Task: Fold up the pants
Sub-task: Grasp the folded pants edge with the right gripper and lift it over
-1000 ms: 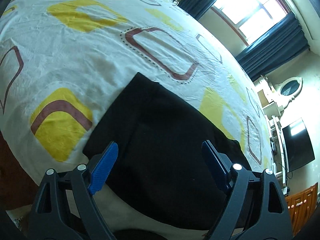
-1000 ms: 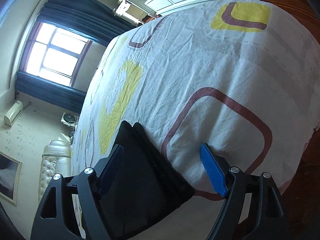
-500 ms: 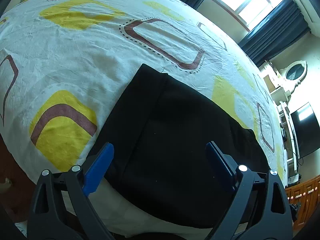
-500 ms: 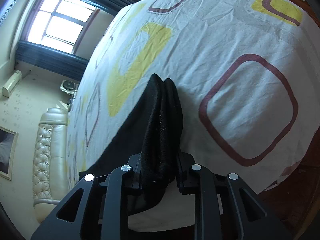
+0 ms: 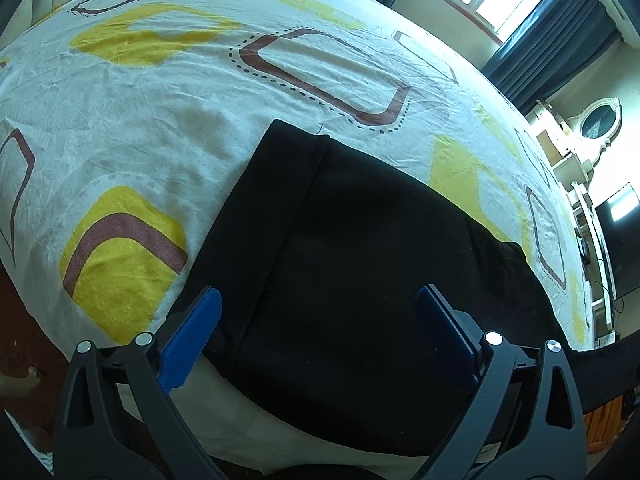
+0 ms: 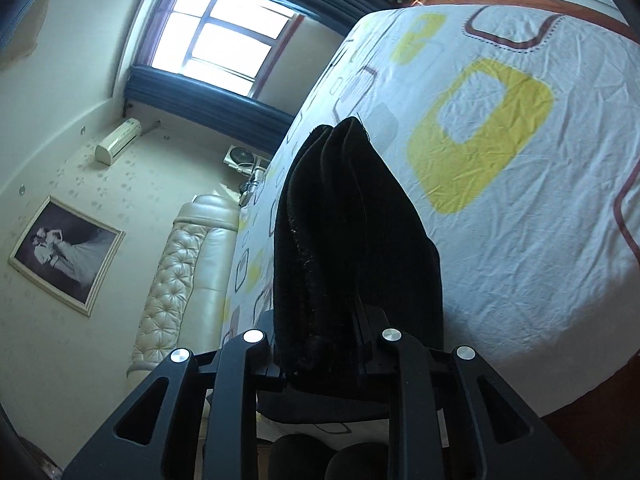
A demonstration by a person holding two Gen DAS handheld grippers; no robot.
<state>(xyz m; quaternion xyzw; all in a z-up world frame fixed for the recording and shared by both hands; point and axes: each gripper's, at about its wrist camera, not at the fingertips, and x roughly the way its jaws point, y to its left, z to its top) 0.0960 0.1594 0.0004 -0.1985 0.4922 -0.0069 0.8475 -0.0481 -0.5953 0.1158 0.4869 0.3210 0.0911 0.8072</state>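
Black pants (image 5: 360,264) lie folded flat on the bed near its front edge in the left wrist view. My left gripper (image 5: 320,336) hovers just above them, its jaws still opening wide and its blue pads (image 5: 192,336) clear of the cloth. In the right wrist view my right gripper (image 6: 320,354) is shut on a thick bunched end of the pants (image 6: 344,232), which is lifted off the bed and stands up between the fingers. The right pads are hidden by the cloth.
The bed sheet (image 5: 140,128) is white with yellow and brown shapes. A padded headboard (image 6: 184,276) stands at one end, a window (image 6: 224,36) with dark curtains behind. A dresser with a mirror (image 5: 598,124) and a dark screen (image 5: 622,236) stand at the right.
My right gripper closed on the end of the pants and lifted it up off the bed. My left gripper's fingers spread a little wider and the view rolled slightly.
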